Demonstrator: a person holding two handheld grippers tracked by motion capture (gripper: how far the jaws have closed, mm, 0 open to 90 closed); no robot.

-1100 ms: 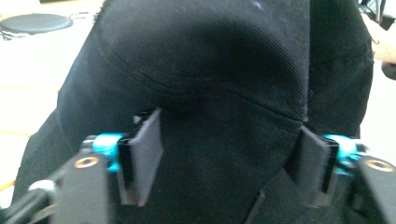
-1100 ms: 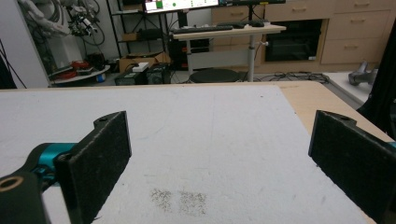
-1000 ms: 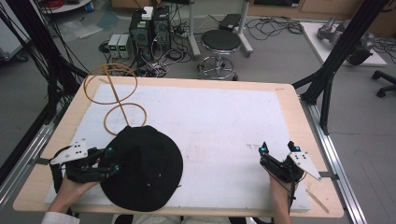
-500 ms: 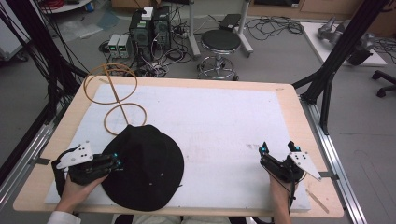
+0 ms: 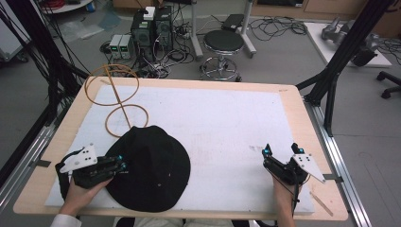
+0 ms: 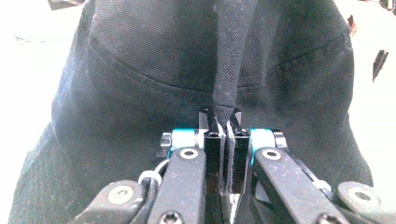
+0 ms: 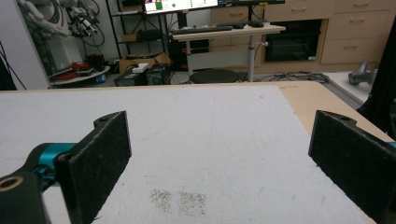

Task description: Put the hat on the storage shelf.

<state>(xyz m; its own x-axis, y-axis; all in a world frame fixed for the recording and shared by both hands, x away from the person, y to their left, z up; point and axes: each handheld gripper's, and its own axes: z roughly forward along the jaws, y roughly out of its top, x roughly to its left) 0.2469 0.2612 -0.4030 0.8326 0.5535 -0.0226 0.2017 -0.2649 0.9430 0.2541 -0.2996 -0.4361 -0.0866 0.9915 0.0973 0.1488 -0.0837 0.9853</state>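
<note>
A black bucket hat (image 5: 153, 172) lies flat on the white mat (image 5: 227, 118) at the front left. My left gripper (image 5: 122, 164) comes in from the left and is shut on the hat's brim. In the left gripper view a pinched fold of the hat (image 6: 140, 88) rises from between the closed jaws of the left gripper (image 6: 223, 120). My right gripper (image 5: 280, 148) rests on the mat at the front right and is open. In the right gripper view its pads (image 7: 100, 158) stand wide apart with bare mat between them, and the right gripper (image 7: 219, 154) holds nothing.
A wooden stand of two rings on a stick (image 5: 113, 92) stands at the back left of the mat, just behind the hat. The wooden table edge (image 5: 302, 109) frames the mat. Black frame legs, a stool (image 5: 223, 42) and cables are on the floor beyond.
The left gripper's jaws have gone from apart at the hat's left edge to closed on the brim. The hat's edge has bunched slightly. The right gripper has not moved.
</note>
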